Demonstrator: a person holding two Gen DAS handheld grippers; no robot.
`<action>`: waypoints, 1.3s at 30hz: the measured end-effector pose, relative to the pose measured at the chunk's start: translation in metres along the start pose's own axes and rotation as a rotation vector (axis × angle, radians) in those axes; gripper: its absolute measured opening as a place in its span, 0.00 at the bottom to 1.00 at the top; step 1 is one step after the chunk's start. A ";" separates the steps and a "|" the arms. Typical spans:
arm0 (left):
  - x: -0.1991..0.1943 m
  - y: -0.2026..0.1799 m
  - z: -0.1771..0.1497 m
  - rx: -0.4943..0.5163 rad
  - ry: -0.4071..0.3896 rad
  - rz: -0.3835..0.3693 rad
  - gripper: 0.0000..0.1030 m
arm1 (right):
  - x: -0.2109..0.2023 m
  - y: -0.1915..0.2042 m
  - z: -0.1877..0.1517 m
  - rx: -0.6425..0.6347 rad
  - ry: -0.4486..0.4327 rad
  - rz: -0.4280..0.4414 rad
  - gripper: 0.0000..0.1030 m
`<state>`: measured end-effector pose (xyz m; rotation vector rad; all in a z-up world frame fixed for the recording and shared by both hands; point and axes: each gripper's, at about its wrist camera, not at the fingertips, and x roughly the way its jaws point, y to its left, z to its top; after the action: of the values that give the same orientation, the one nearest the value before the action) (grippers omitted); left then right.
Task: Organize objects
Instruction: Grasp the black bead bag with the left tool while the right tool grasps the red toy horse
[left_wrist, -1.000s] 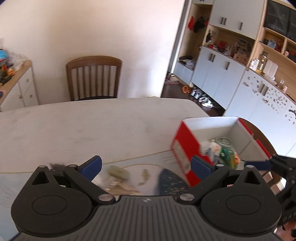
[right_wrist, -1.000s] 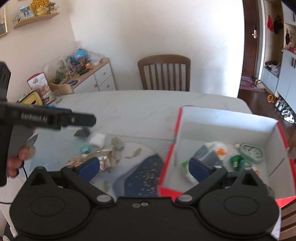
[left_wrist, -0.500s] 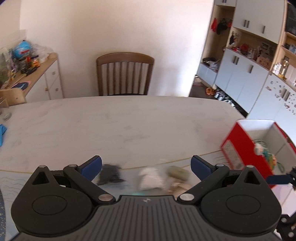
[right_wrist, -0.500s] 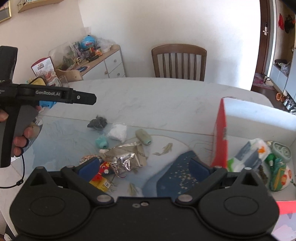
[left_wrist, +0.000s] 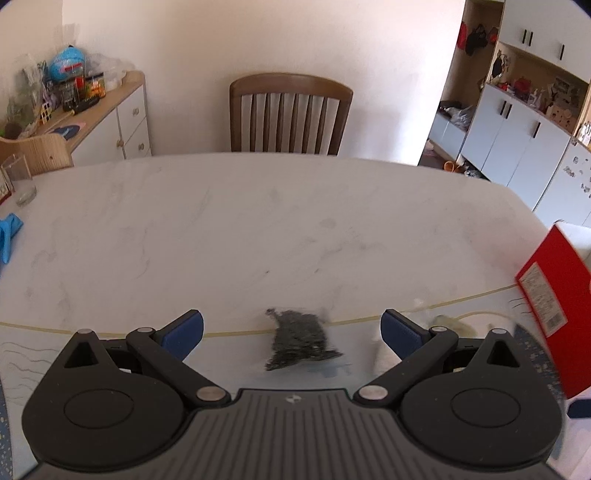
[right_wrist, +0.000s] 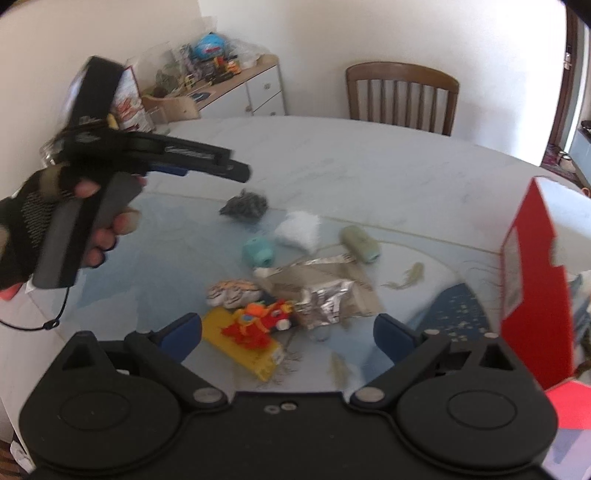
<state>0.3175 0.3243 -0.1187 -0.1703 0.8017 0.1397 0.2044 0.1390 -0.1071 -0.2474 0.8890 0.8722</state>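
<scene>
Several loose items lie clustered on the glass-covered table (right_wrist: 369, 166), left of the red box (right_wrist: 535, 288): a dark crinkled packet (right_wrist: 244, 205), a white fluffy wad (right_wrist: 300, 230), a teal spool (right_wrist: 258, 252), a pale green roll (right_wrist: 360, 244), a silver foil pouch (right_wrist: 325, 291), a striped bundle (right_wrist: 233, 292) and a yellow pack with an orange toy (right_wrist: 251, 332).

Your left gripper (left_wrist: 291, 328) is wide open, empty, lined up on the dark crinkled packet (left_wrist: 299, 341), which sits between the pads and slightly right of centre. From the right wrist view it hovers above the table, apart from the packet. Your right gripper (right_wrist: 288, 332) is also wide open and empty, above the yellow pack.

Step in hand, as I read it: left-hand pick of the dark packet.

- Nudge the left tool a touch right so the packet is centred between the pads.
- Descend until the pad tips are just above the glass; the packet looks thin and floppy, so a high pinch may catch only film.
- Close across the bunched dark middle, not the clear trailing edge.
- Watch the white wad (left_wrist: 384, 354) just beside the right pad; keep it out of the pinch.
- Lift straight up before swinging toward the red box (left_wrist: 554, 306).
- Keep the right tool clear of that path; the box wall stands upright and near it.
</scene>
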 end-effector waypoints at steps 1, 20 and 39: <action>0.005 0.002 -0.002 -0.001 0.007 -0.006 1.00 | 0.003 0.004 -0.001 -0.006 0.007 0.004 0.95; 0.039 0.005 -0.011 0.019 0.017 -0.037 0.87 | 0.040 0.019 -0.001 0.031 0.081 0.020 0.75; 0.047 0.000 -0.019 0.068 0.047 -0.069 0.39 | 0.044 0.023 0.000 0.010 0.096 0.017 0.39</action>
<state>0.3362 0.3227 -0.1654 -0.1370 0.8456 0.0427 0.2010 0.1781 -0.1369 -0.2748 0.9854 0.8768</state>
